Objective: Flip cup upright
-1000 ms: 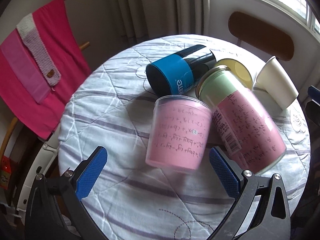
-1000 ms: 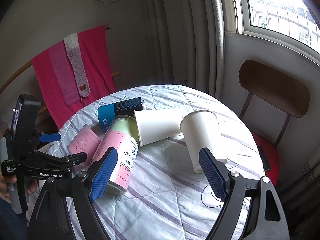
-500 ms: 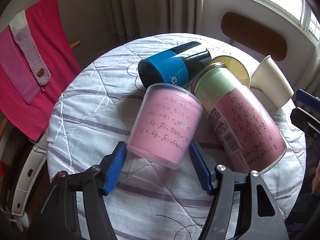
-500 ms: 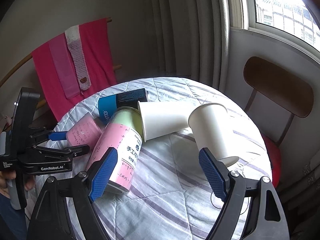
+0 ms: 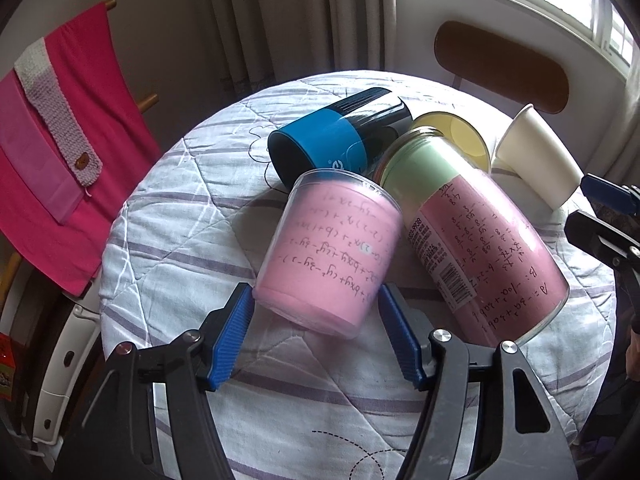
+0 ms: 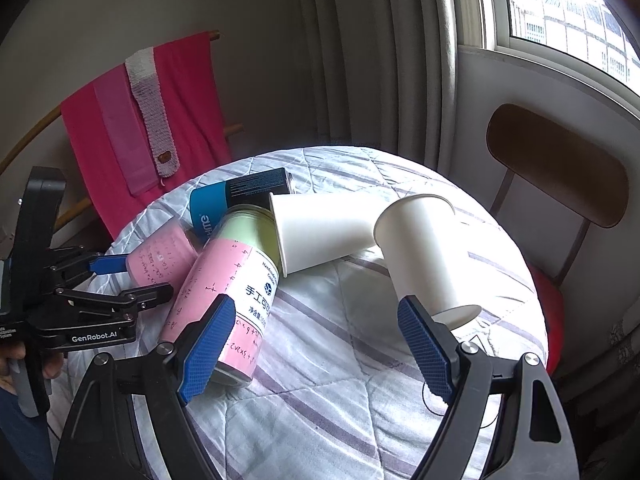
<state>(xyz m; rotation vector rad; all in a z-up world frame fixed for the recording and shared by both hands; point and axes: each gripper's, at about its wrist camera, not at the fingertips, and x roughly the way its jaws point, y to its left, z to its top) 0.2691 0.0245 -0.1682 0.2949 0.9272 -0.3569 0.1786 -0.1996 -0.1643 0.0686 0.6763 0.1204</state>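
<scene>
Cup, pink with handwritten formulas under a clear wall, lies on its side on the quilted table, and we find it directly ahead of the left gripper. Its long axis runs nearly along that gripper's line of sight, one end toward the tongs and the other pointing away toward the blue and black tumbler. We cannot tell from these views which end is the mouth. The left blue pads sit on either side of the near end, closed in to the cup's width and touching or almost touching the wall; we judge the grip to be just taken, though firm pressure cannot be confirmed.

To the cup's right, touching it, lies a taller jar with a pink and green label. Beyond that are a fallen white paper cup and a second, tilted paper cup.

The right gripper hangs wide open and empty, nearest the tilted paper cup and well apart from the pink one. We judge the left hand the nearer, and the coming move a tilt about the near end
</scene>
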